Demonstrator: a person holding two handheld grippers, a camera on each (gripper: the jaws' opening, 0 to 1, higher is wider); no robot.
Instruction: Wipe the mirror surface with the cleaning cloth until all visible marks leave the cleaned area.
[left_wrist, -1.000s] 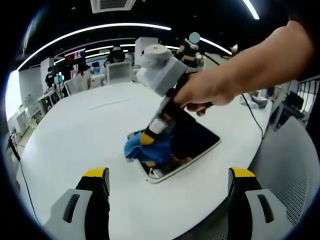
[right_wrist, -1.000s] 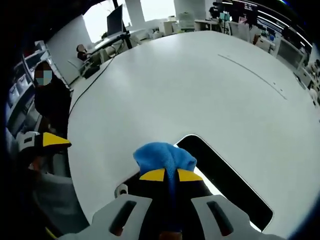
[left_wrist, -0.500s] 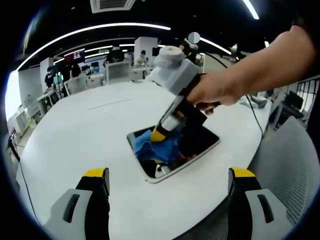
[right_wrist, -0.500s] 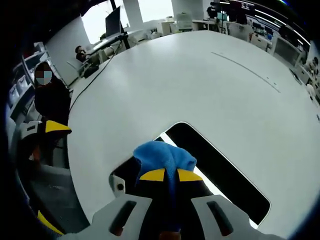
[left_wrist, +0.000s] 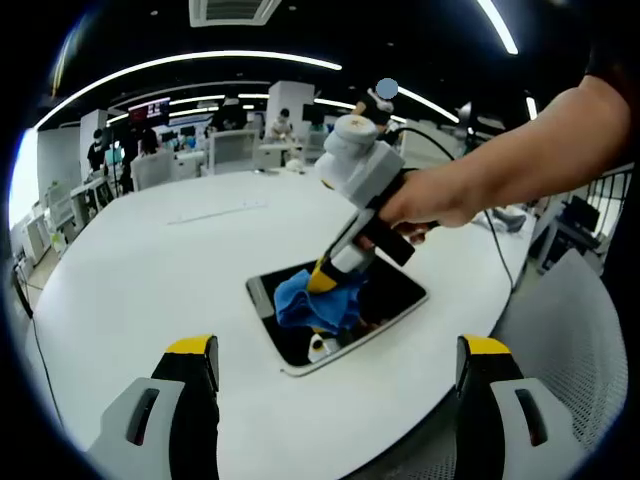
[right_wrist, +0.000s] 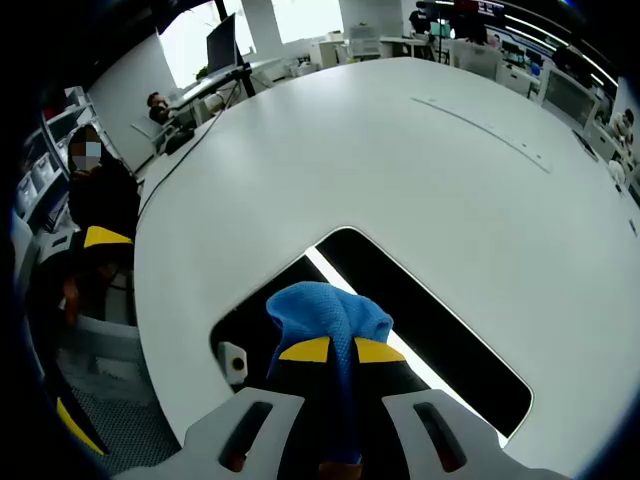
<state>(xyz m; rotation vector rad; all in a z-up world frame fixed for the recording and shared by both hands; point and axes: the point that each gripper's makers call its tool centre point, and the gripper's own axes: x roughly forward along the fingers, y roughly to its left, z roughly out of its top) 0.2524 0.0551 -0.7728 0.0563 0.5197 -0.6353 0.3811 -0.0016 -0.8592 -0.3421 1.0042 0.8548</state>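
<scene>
Left gripper view: dark rounded-rectangle mirror (left_wrist: 335, 312) flat on round white table (left_wrist: 150, 270), blue cleaning cloth (left_wrist: 315, 302) bunched on it, clamped by right gripper (right_wrist: 333, 351). Left gripper (left_wrist: 335, 350) jaws wide, empty. Office desks and ceiling strip lights behind.

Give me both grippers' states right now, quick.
Left gripper: open, jaws wide apart and empty, held back from the mirror.
Right gripper: shut on the cloth, pressing it onto the mirror.
</scene>
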